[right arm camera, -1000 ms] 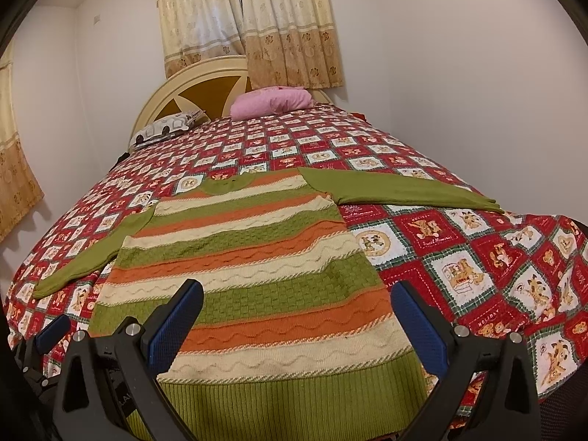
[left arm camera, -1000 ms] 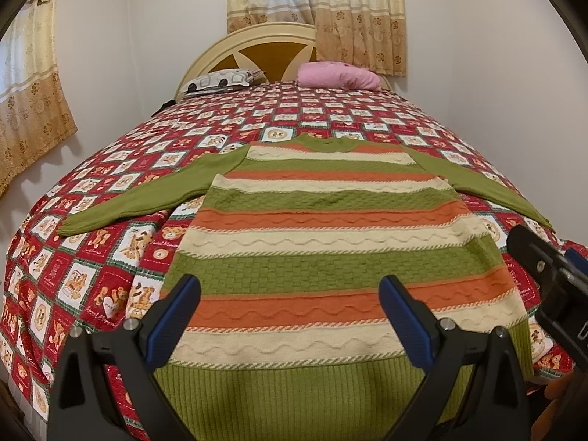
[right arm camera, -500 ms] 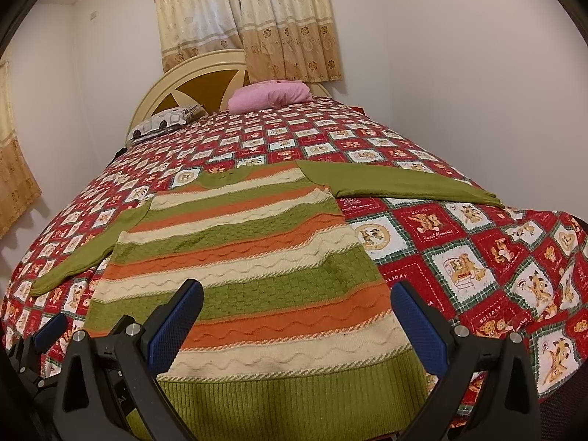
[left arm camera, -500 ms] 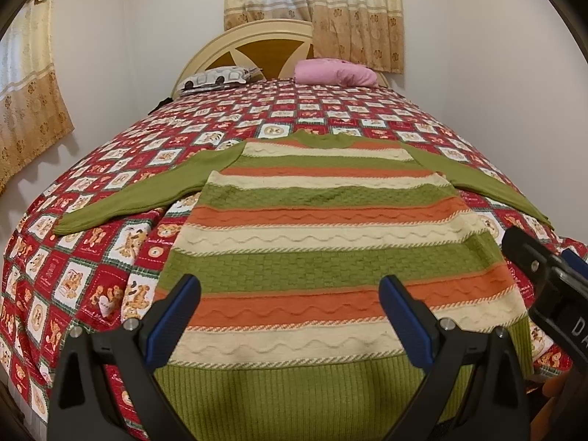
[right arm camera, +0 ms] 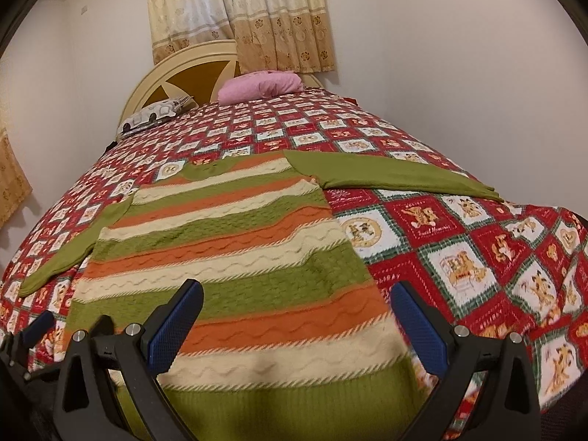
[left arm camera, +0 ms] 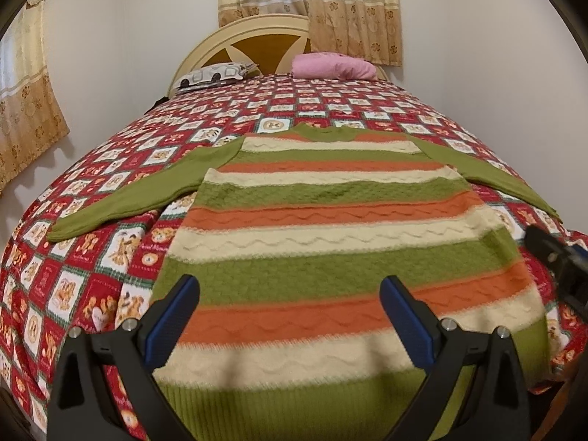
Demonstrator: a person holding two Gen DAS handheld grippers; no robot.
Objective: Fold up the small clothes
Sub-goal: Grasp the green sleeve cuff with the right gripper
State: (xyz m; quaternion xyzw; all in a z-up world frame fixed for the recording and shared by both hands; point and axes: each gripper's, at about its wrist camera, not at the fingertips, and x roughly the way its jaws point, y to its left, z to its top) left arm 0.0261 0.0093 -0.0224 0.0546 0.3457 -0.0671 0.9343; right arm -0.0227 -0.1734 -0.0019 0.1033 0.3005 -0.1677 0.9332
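Observation:
A small knit sweater (left arm camera: 330,235) with green, orange and cream stripes lies flat on the bed, hem toward me, both green sleeves spread out to the sides. It also shows in the right wrist view (right arm camera: 235,257). My left gripper (left arm camera: 290,316) is open and empty, hovering over the lower middle of the sweater near the hem. My right gripper (right arm camera: 296,319) is open and empty over the sweater's lower right part. The right gripper's edge shows in the left wrist view (left arm camera: 558,264), and the left gripper's edge shows in the right wrist view (right arm camera: 29,334).
The bed has a red patchwork quilt (left arm camera: 92,257) with bear pictures. A pink pillow (left arm camera: 332,66) and a patterned pillow (left arm camera: 209,75) lie by the cream headboard (left arm camera: 242,33). Walls and curtains (left arm camera: 308,3) surround the bed; the quilt drops off at the near edge.
Both grippers have moved slightly forward and lower over the sweater's hem end. The sweater has not moved and both jaws stay open.

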